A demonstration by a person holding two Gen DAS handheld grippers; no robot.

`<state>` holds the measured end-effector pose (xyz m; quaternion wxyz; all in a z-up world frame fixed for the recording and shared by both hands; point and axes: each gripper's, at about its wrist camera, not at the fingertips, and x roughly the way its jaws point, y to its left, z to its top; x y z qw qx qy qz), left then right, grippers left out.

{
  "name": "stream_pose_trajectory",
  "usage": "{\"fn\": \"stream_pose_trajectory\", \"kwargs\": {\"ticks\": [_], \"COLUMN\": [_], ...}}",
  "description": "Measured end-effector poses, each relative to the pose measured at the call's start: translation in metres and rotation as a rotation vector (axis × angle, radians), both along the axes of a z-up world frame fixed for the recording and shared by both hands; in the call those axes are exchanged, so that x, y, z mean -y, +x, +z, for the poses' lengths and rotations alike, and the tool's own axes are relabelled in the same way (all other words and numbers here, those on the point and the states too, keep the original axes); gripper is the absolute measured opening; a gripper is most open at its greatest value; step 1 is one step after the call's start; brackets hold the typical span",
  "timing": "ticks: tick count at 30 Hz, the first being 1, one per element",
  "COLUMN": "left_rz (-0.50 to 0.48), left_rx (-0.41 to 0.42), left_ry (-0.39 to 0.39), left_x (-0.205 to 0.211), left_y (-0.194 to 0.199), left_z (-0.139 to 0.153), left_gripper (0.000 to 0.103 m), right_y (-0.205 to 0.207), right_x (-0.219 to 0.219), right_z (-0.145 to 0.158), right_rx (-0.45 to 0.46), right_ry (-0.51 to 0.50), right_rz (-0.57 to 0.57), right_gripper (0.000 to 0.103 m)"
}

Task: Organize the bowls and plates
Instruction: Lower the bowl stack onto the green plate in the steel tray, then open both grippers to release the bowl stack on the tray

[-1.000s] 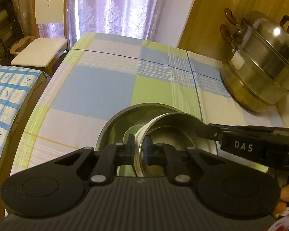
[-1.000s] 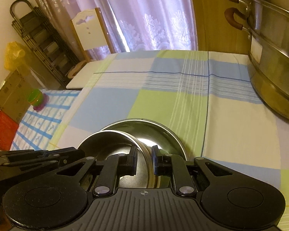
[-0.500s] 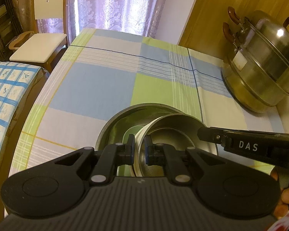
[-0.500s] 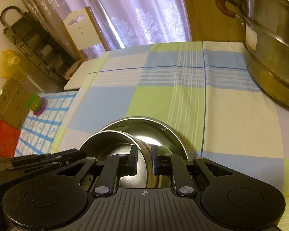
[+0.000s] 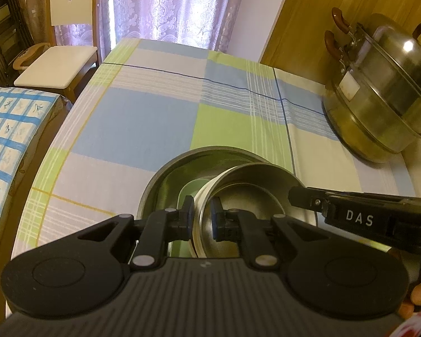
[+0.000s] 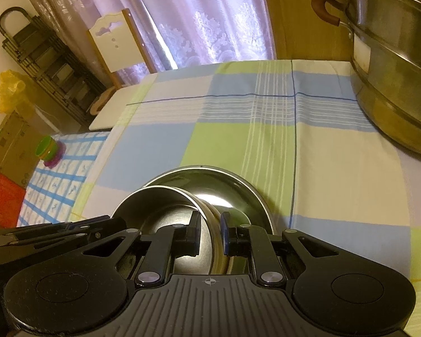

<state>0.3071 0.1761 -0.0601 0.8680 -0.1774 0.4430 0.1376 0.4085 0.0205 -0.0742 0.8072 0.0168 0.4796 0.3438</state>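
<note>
A small steel bowl [image 5: 247, 193] hangs tilted just over a wide steel plate [image 5: 165, 174] that lies on the checked tablecloth. My left gripper [image 5: 202, 213] is shut on the bowl's left rim, one pad inside and one outside. My right gripper [image 6: 210, 221] is shut on the opposite rim of the same bowl [image 6: 160, 205], above the plate [image 6: 238, 185]. Its black body marked DAS reaches in from the right in the left wrist view. The plate's near part is hidden behind the bowl and the grippers.
A large lidded steel steamer pot [image 5: 384, 98] stands at the table's right side. A white chair [image 5: 56, 64] is at the far left corner. A lower table with a blue checked cloth [image 5: 8, 140] carries stacked plastic cups [image 6: 52, 151].
</note>
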Motion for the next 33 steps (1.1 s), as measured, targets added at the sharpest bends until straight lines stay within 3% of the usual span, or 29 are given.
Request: {"fn": "stream_pose_trajectory", "kwargs": {"ticks": [8, 13, 15, 23, 29, 33], "left_rz": [-0.017, -0.042, -0.051, -0.090, -0.125, -0.136], "left_rx": [0.045, 0.087, 0.099, 0.120, 0.121, 0.110], "left_ry": [0.015, 0.029, 0.038, 0.072, 0.076, 0.073], "left_x": [0.006, 0.013, 0.017, 0.040, 0.075, 0.102], "left_y": [-0.013, -0.032, -0.040, -0.087, -0.127, -0.149], "left_z": [0.014, 0.031, 0.037, 0.054, 0.061, 0.063], "left_gripper": [0.010, 0.012, 0.012, 0.012, 0.012, 0.012], "right_y": [-0.015, -0.040, -0.050, -0.100, -0.133, -0.152], "right_x": [0.009, 0.024, 0.030, 0.066, 0.100, 0.122], "right_z": [0.016, 0.028, 0.031, 0.045, 0.044, 0.043], "right_rx": [0.044, 0.084, 0.093, 0.162, 0.156, 0.147], "right_ry": [0.037, 0.061, 0.059, 0.020, 0.064, 0.040], "right_rz": [-0.018, -0.021, -0.032, -0.085, -0.094, -0.067], "right_gripper": [0.019, 0.036, 0.038, 0.038, 0.038, 0.038]}}
